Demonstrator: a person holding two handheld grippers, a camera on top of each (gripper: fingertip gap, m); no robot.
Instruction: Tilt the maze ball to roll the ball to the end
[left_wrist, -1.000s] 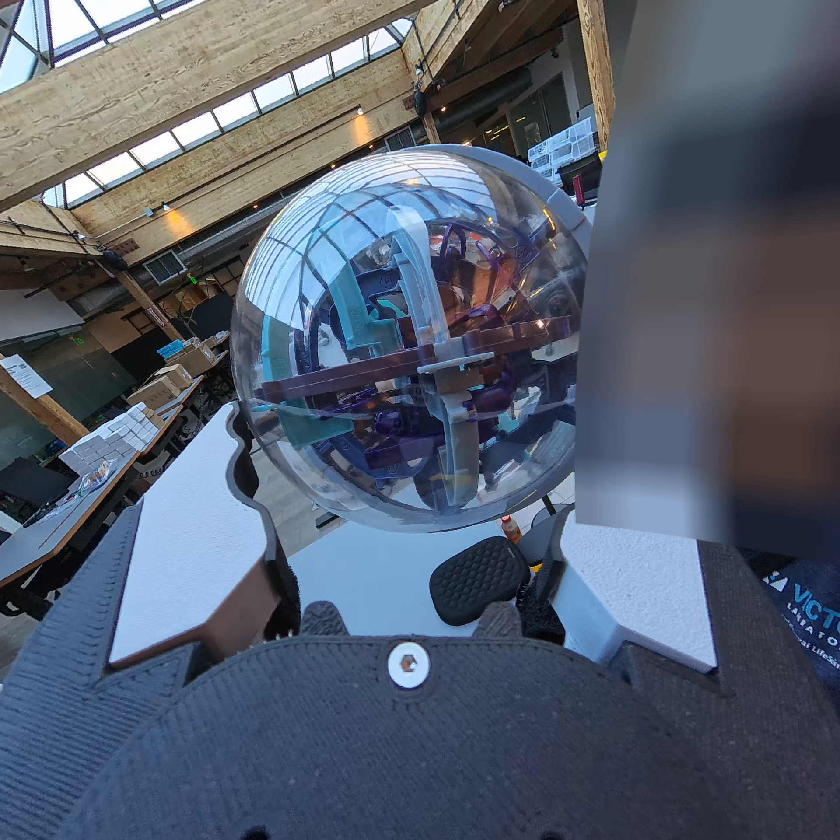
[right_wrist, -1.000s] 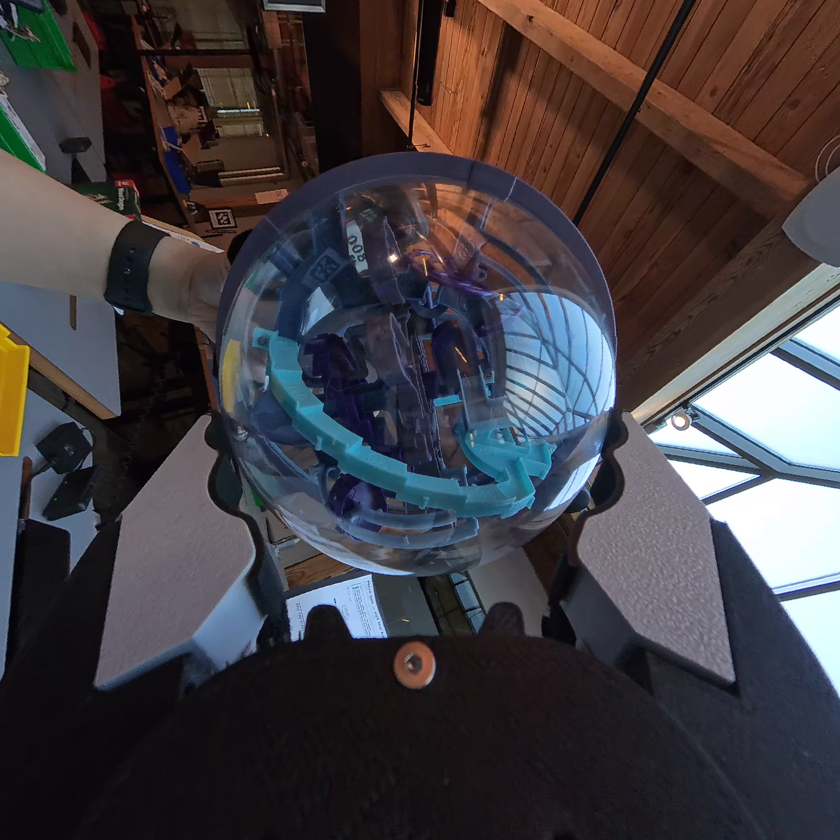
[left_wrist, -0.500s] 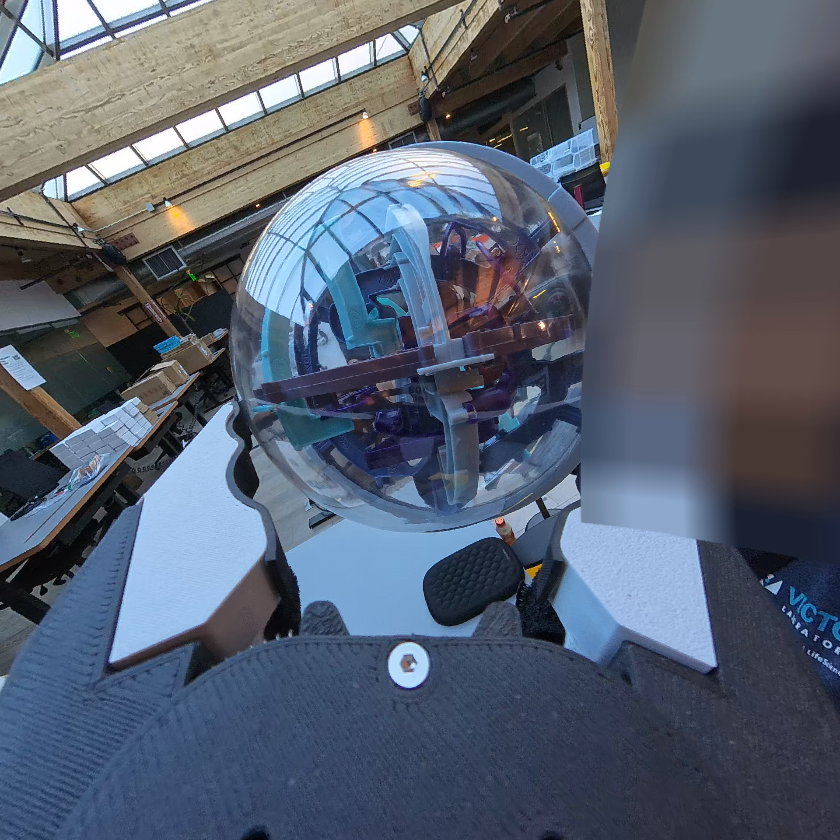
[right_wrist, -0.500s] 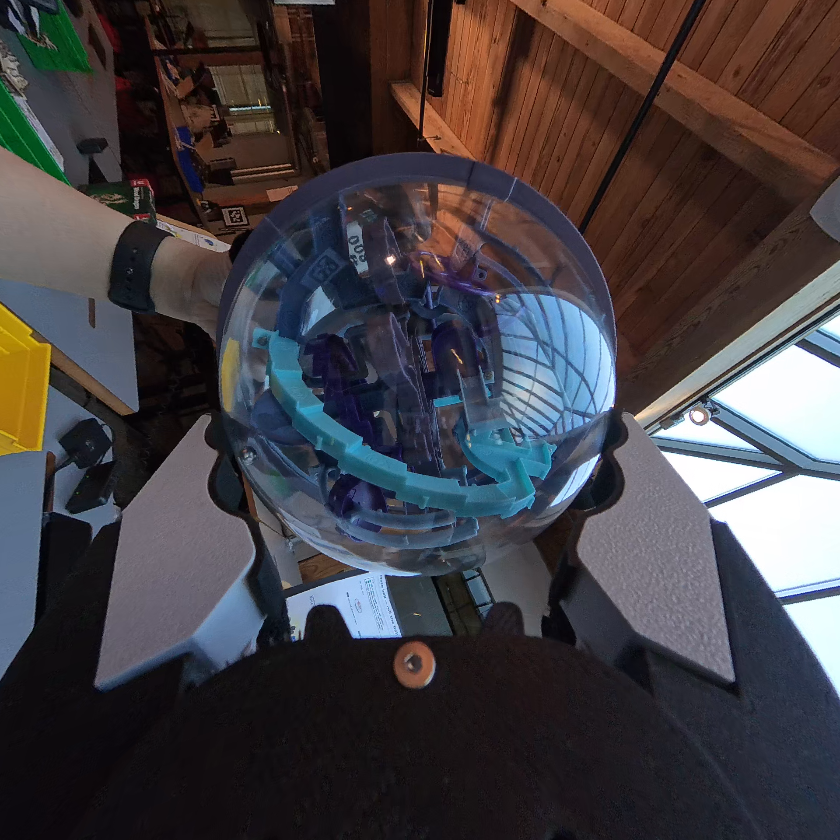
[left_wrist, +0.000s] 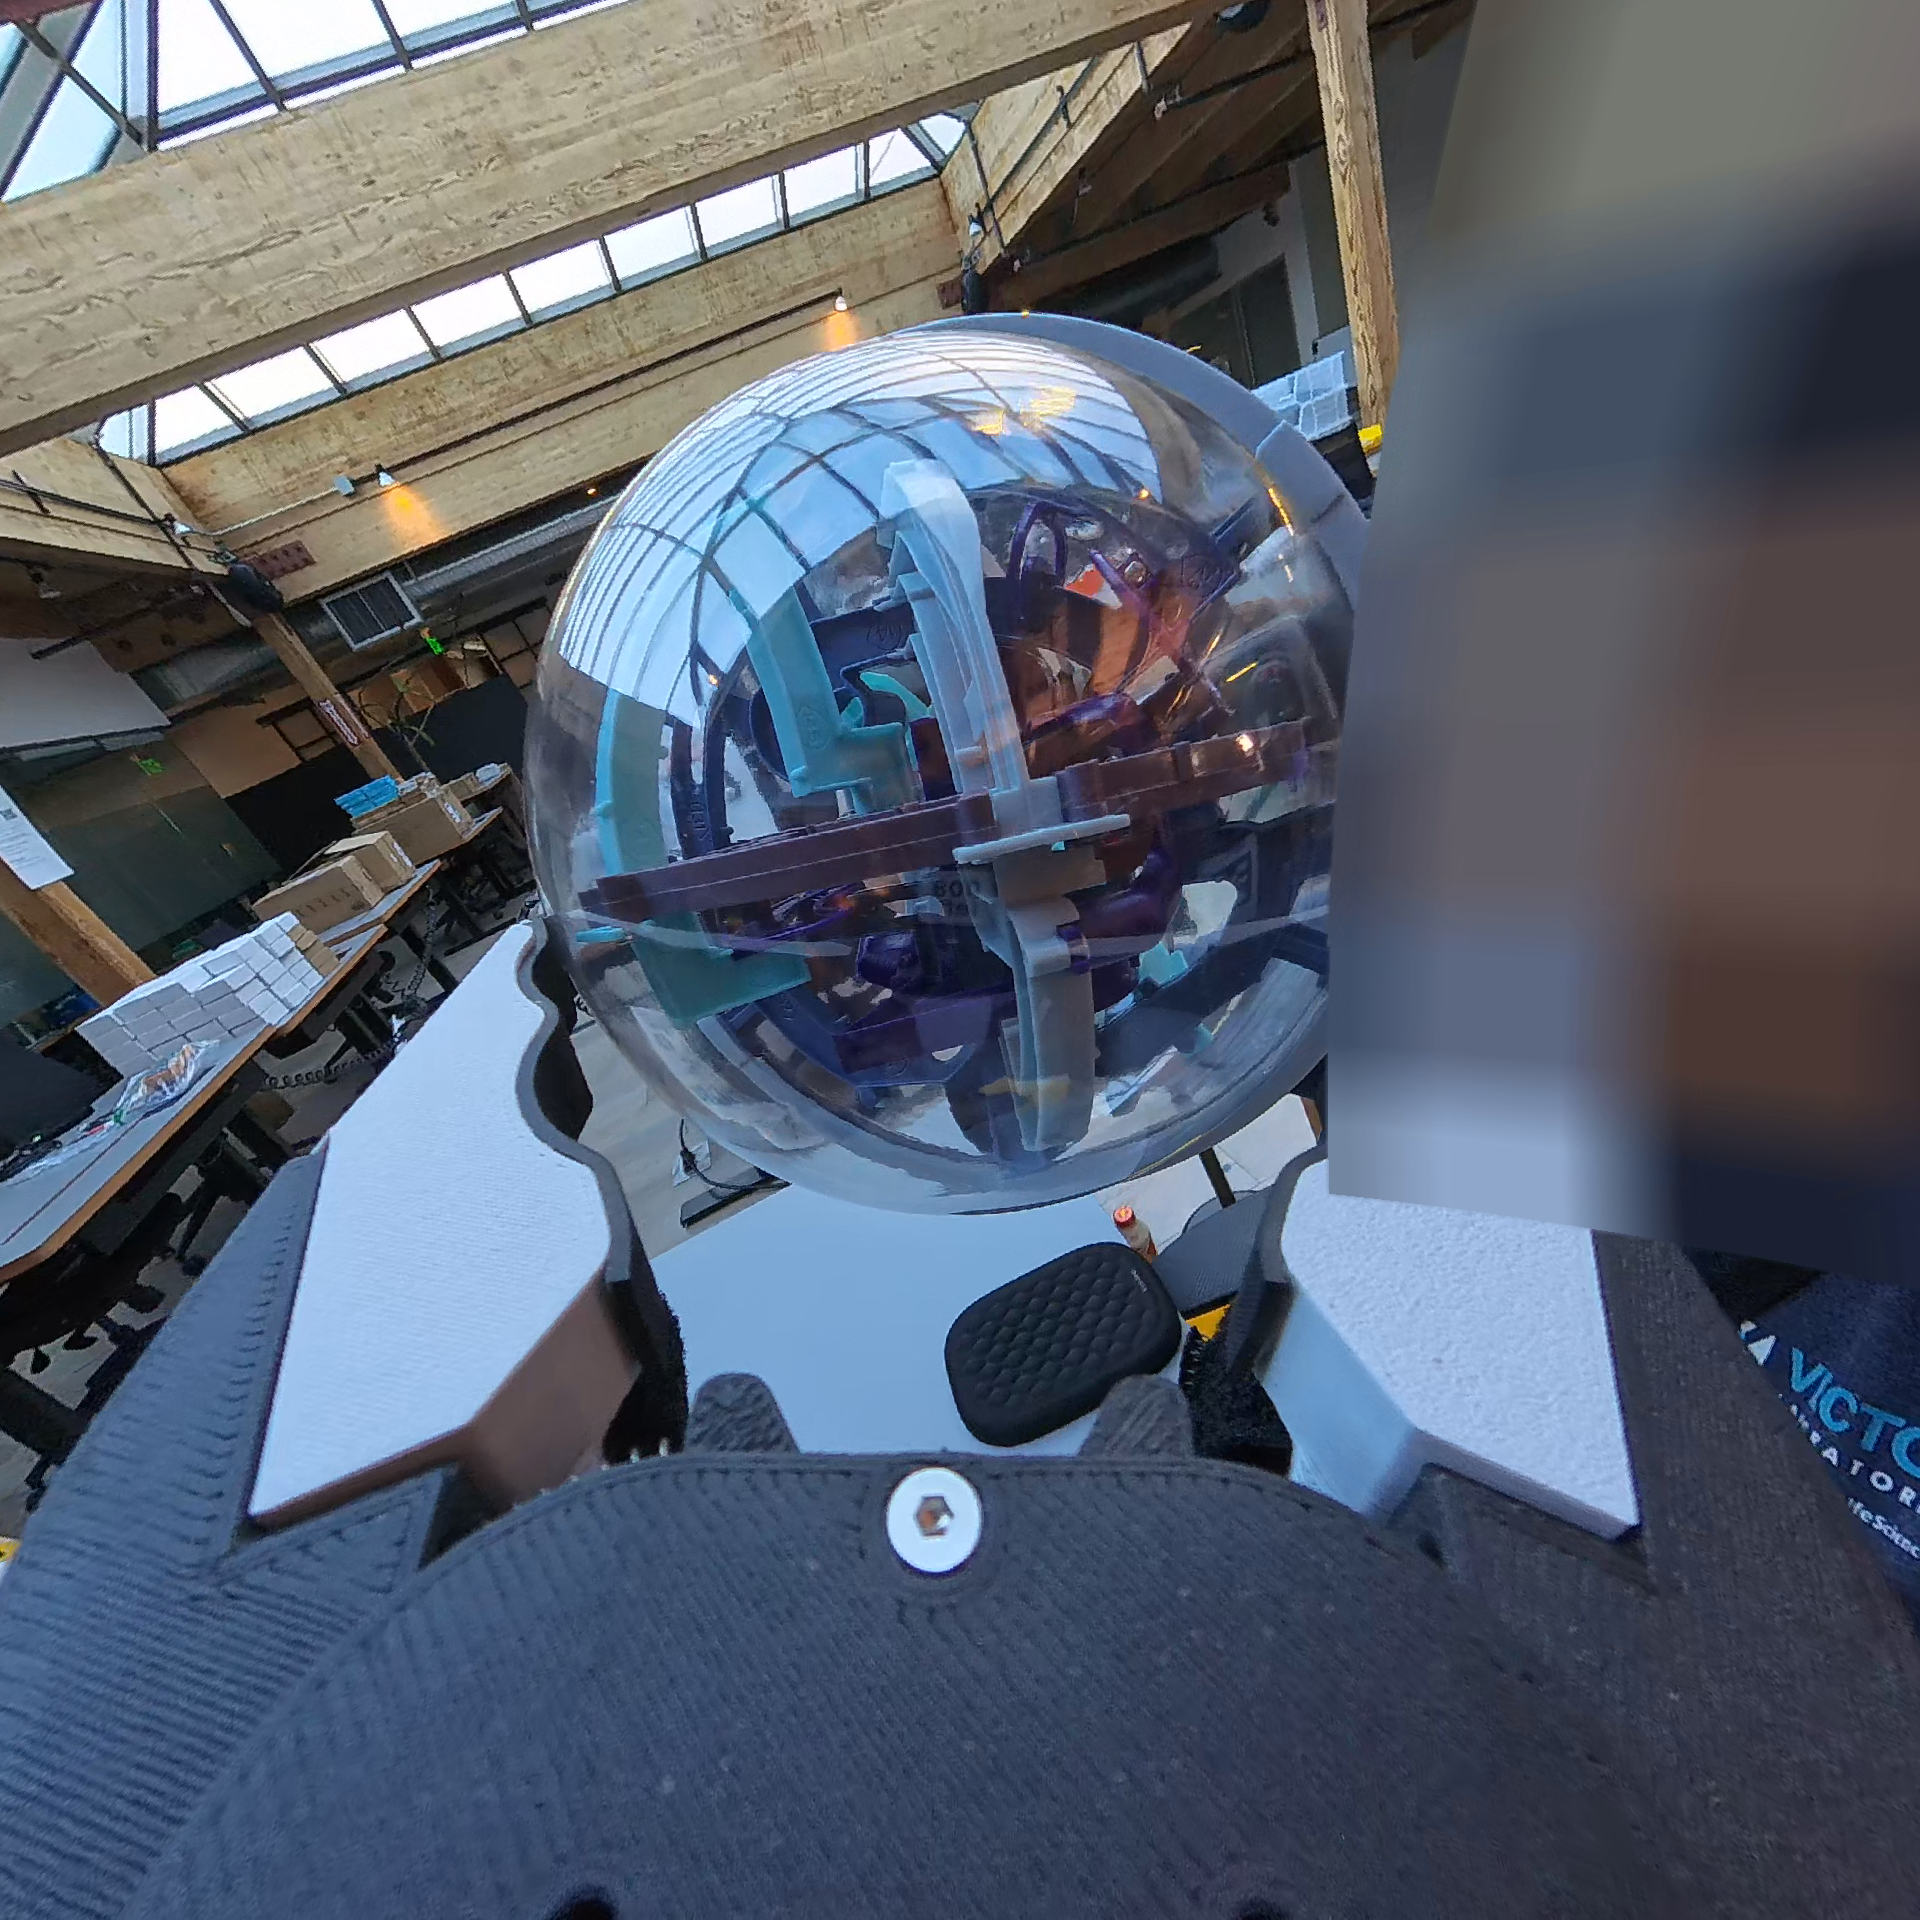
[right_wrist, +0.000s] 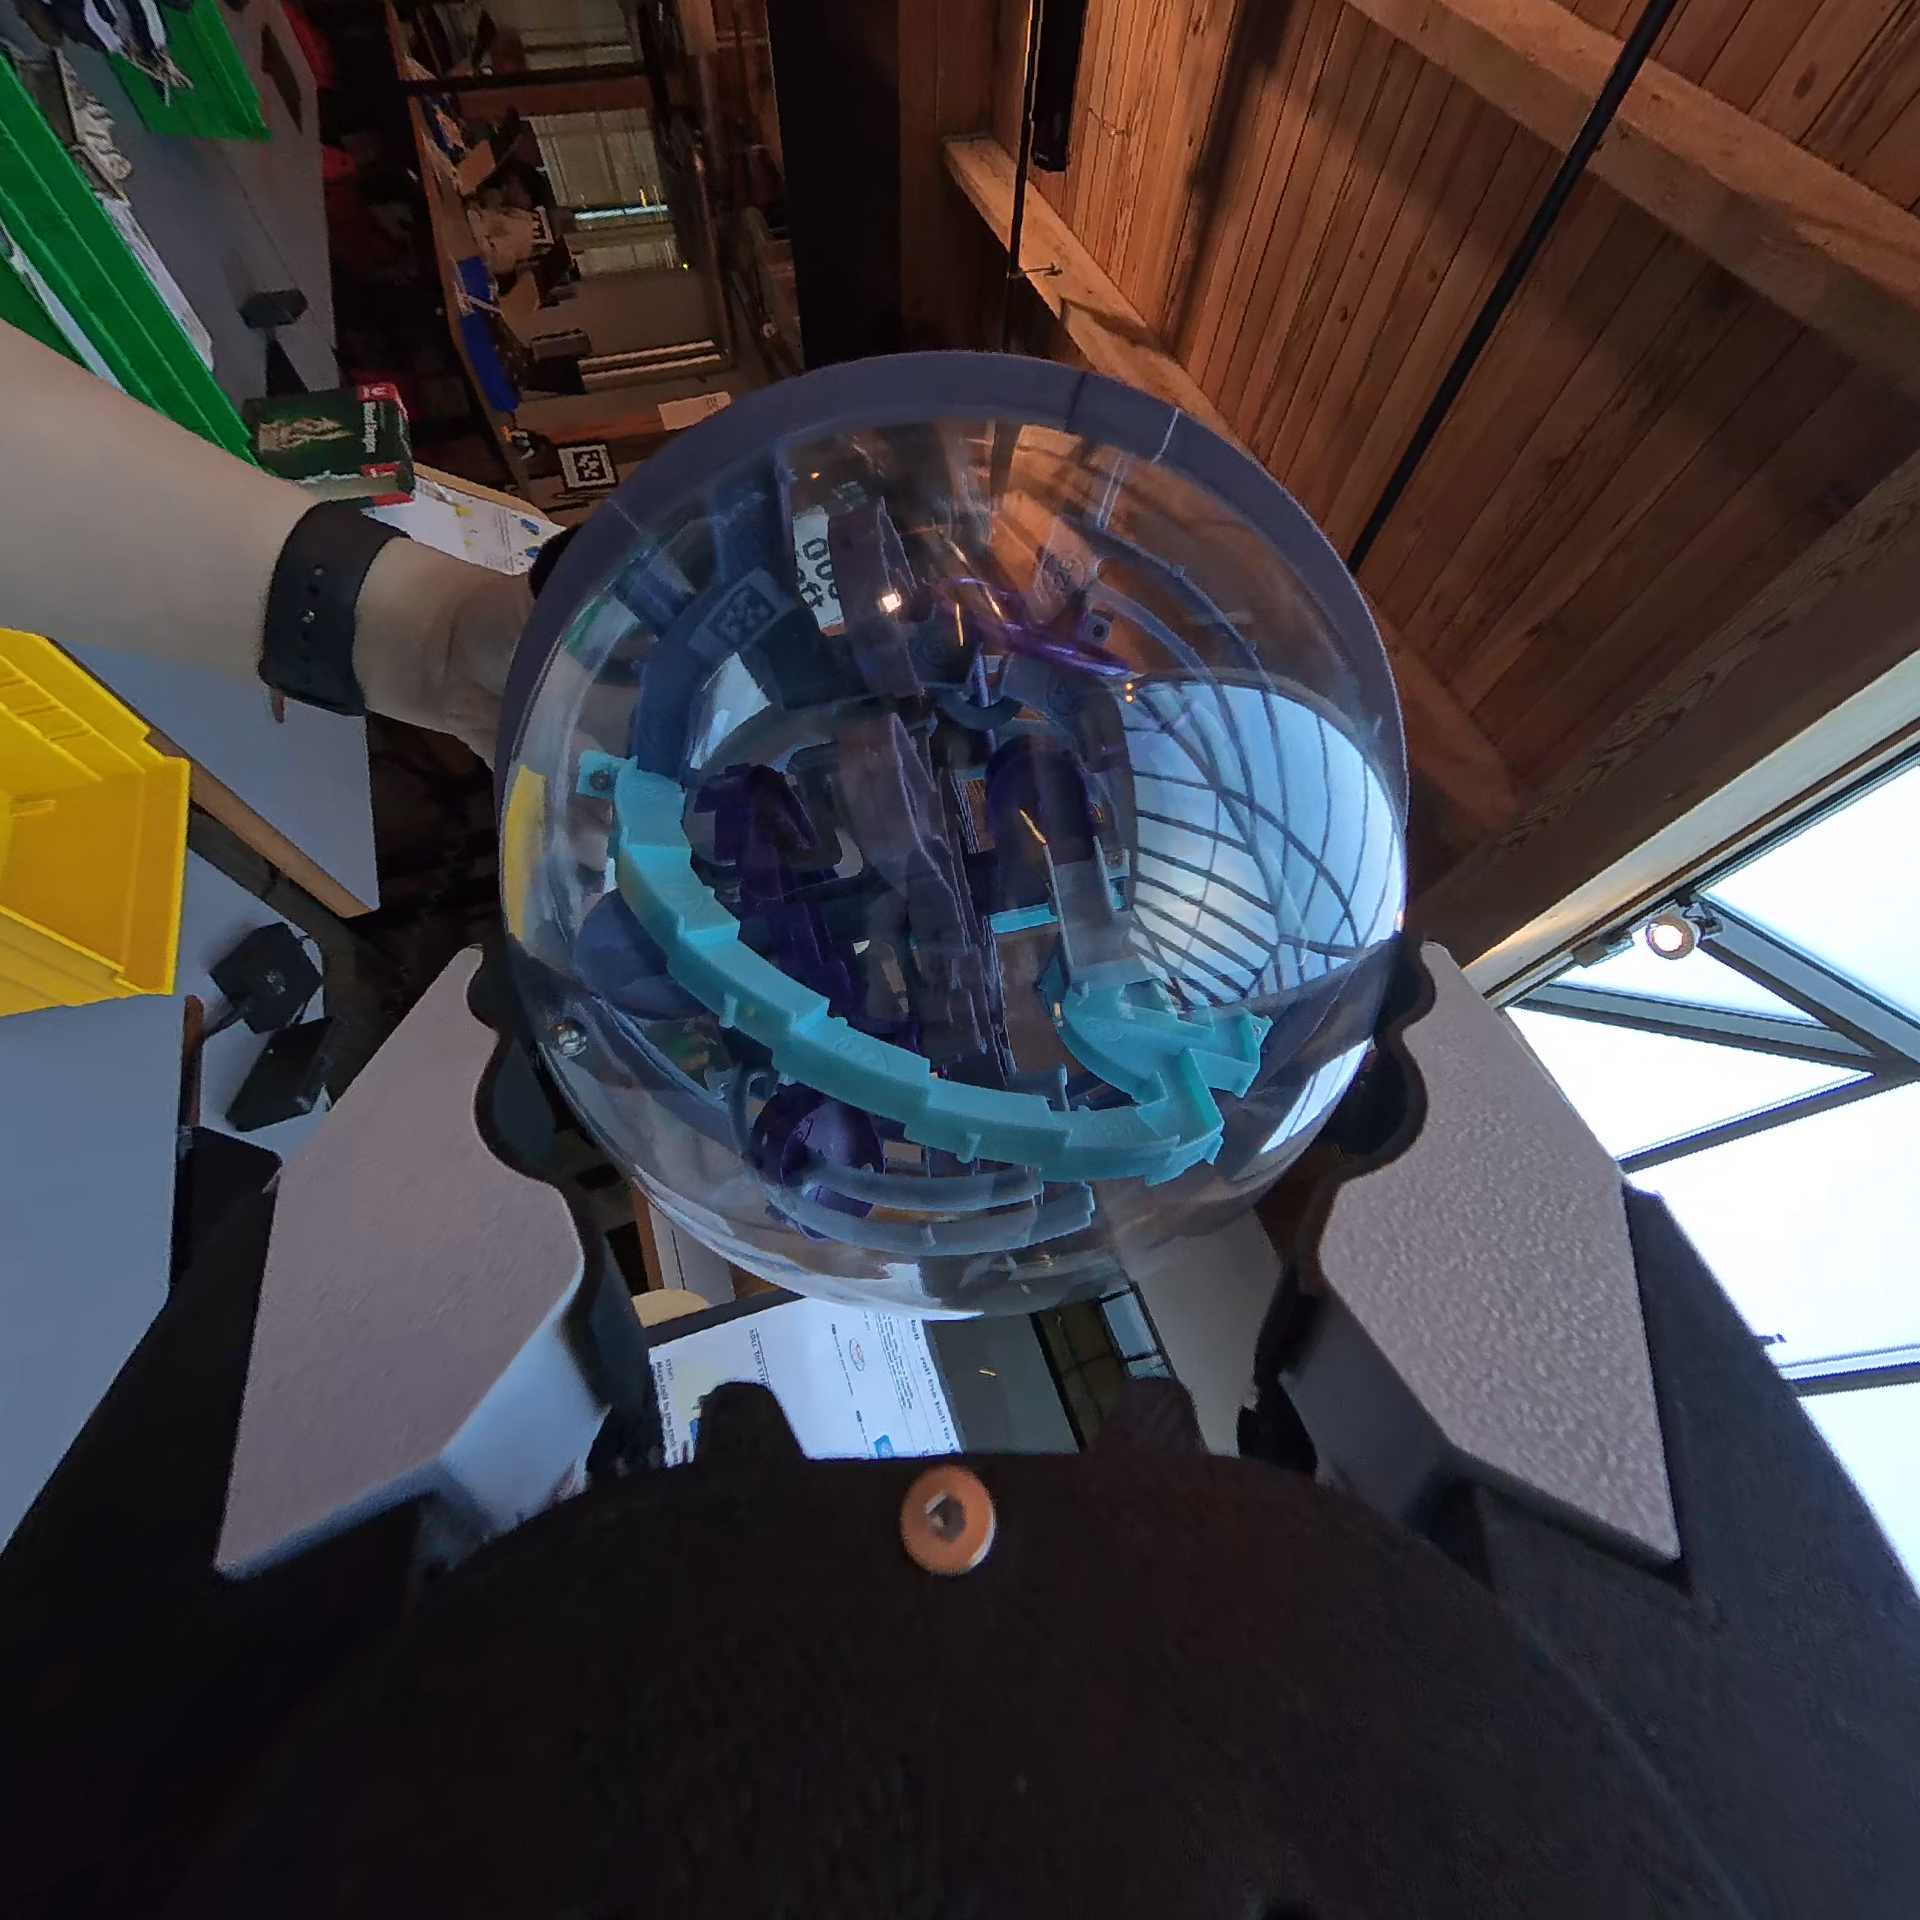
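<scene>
The maze ball (left_wrist: 935, 769) is a clear sphere with teal, purple, brown and grey tracks inside. It is held up in the air between both grippers. My left gripper (left_wrist: 935, 1039) is shut on its lower sides; the right finger's tip is hidden behind a blurred patch. My right gripper (right_wrist: 951, 997) is shut on the maze ball (right_wrist: 951, 831) from the opposite side, both fingers (right_wrist: 416, 1226) pressing on its widest part. A forearm with a black wristband (right_wrist: 312, 613) reaches behind the sphere. I cannot pick out the small rolling ball inside.
Below the sphere in the left wrist view are a white table (left_wrist: 831, 1309), a black padded rest (left_wrist: 1060, 1340) and a small orange-capped bottle (left_wrist: 1138, 1231). Desks with boxes (left_wrist: 208, 997) stand at the left. The right wrist view shows a yellow bin (right_wrist: 73, 831) and a screen (right_wrist: 831, 1392).
Both grippers have turned a little together with the sphere. The background has slid in both views, and the yellow bin has come further into the right wrist view. Both grips are unchanged.
</scene>
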